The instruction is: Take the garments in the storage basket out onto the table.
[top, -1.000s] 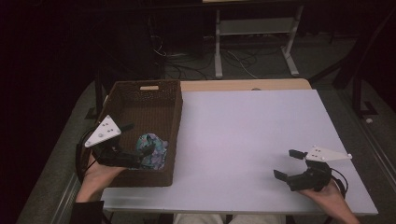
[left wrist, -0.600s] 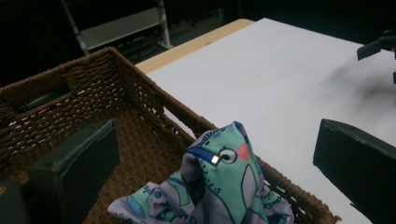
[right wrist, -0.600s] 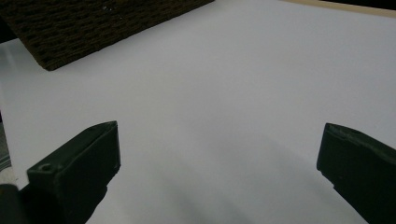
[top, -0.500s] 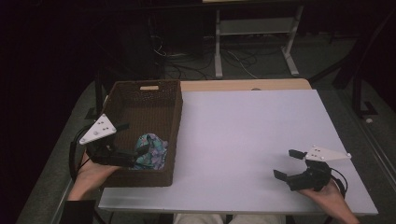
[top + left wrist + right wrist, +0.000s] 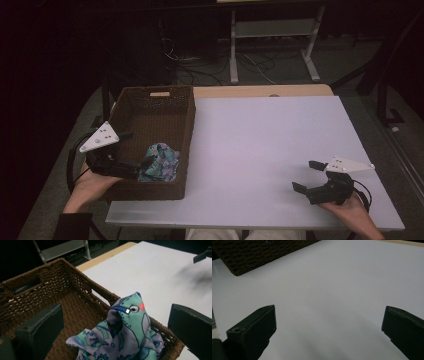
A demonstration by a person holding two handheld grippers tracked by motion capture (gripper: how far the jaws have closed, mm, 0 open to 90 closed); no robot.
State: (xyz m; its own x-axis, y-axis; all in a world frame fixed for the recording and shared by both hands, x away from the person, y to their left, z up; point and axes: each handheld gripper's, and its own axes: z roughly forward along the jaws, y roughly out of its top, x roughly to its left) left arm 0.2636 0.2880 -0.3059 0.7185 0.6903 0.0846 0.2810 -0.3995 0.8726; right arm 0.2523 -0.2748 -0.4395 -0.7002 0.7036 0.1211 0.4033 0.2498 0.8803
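Patterned cloth (image 5: 125,337) lies crumpled in the near right corner of the woven basket (image 5: 150,107), one fold standing up against the basket's right wall. Left tool (image 5: 132,167) hovers over the basket's near end, its jaws spread wide and apart from the cloth, gripping nothing. Right tool (image 5: 307,176) sits near the counter's (image 5: 270,135) front right edge, well apart from the basket, jaws also spread wide over bare surface.
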